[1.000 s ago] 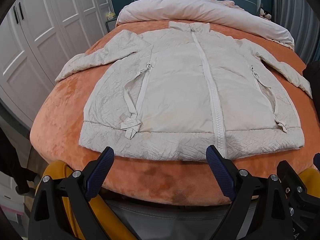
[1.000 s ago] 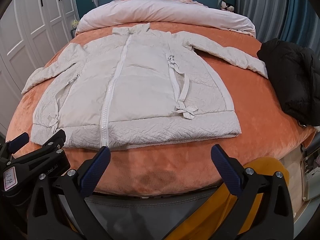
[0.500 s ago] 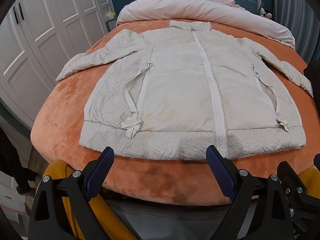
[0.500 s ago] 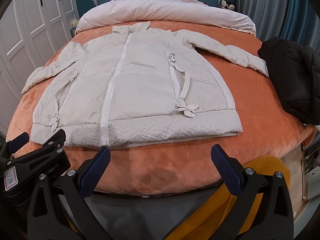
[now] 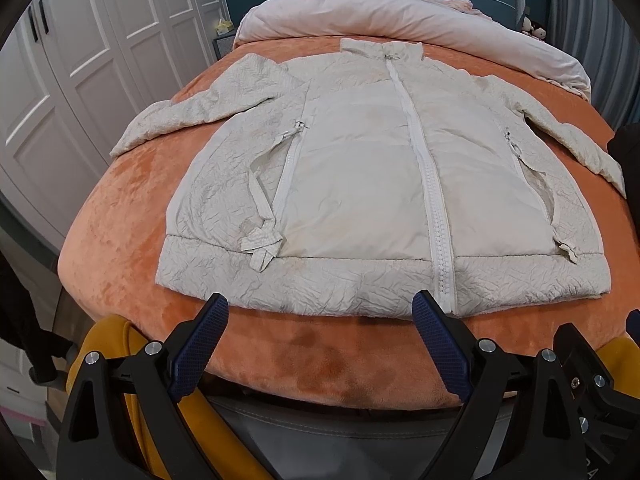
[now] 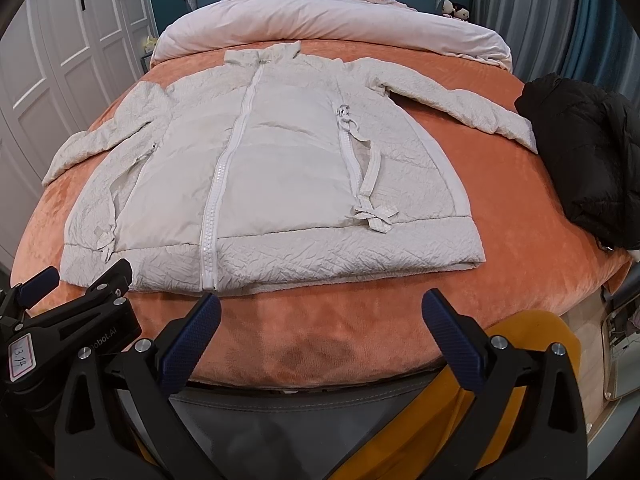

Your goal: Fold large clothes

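Soft, light padded jacket (image 5: 360, 184) flat ahead of both parted, empty jaws; hem (image 6: 340, 260) nearest, likely best pinched.

Left tool (image 5: 320, 312) and right tool (image 6: 320, 312) gape wide, holding nothing.

You have a bare strip of orange bed cover (image 6: 360, 320) between both sets of open jaws and the hem of the cream jacket (image 5: 360, 200). The jacket's left flank is clear. On its right, a black coat (image 6: 588, 160) lies just beside the right cuff. A rolled duvet (image 6: 320, 24) blocks beyond the collar.
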Demonstrator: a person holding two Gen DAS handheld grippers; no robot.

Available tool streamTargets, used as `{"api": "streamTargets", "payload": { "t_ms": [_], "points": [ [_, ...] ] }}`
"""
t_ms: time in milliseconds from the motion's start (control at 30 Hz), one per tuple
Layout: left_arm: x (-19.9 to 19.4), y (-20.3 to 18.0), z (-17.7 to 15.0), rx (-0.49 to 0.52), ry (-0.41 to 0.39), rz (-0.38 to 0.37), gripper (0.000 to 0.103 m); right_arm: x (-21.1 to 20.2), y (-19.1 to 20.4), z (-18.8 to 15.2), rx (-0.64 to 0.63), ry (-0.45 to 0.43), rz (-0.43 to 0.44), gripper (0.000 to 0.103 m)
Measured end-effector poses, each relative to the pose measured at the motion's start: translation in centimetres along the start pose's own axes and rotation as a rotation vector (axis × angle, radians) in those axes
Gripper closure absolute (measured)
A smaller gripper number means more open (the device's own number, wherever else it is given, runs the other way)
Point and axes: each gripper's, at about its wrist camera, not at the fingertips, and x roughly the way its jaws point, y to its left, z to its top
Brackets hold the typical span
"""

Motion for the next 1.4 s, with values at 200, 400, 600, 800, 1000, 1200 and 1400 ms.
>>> {"api": "streamTargets", "payload": {
  "t_ms": [200, 400, 600, 800, 1000, 1200, 1400],
  "points": [
    [0.0, 0.0, 0.0, 0.001, 0.002, 0.000, 0.012, 0.0, 0.0, -0.1, 0.001, 0.002, 0.000, 0.005],
    [0.0, 0.0, 0.0, 0.000, 0.001, 0.000, 0.012, 0.0, 0.0, -0.1, 0.001, 0.001, 0.000, 0.005],
    [0.0, 0.0, 0.0, 0.000, 0.001, 0.000, 0.012, 0.1, 0.0, -0.1, 0.001, 0.003, -0.001, 0.005],
    [0.0, 0.0, 0.0, 0.001, 0.001, 0.000, 0.012, 0.1, 0.0, -0.1, 0.002, 0.003, -0.001, 0.005],
    [0.1, 0.0, -0.1, 0.001, 0.007, -0.002, 0.012, 0.4, -0.2, -0.5, 0.004, 0.014, 0.007, 0.005],
    [1.4, 0.8, -0.3, -0.035, 0.064, -0.110, 0.012, 2.0, -2.0, 0.1, 0.017, 0.032, 0.059, 0.005],
    [2.5, 2.6, 1.4, -0.073, 0.037, -0.113, 0.012, 4.7, -12.9, 6.5, 0.219, -0.025, 0.002, 0.005]
  ]
}}
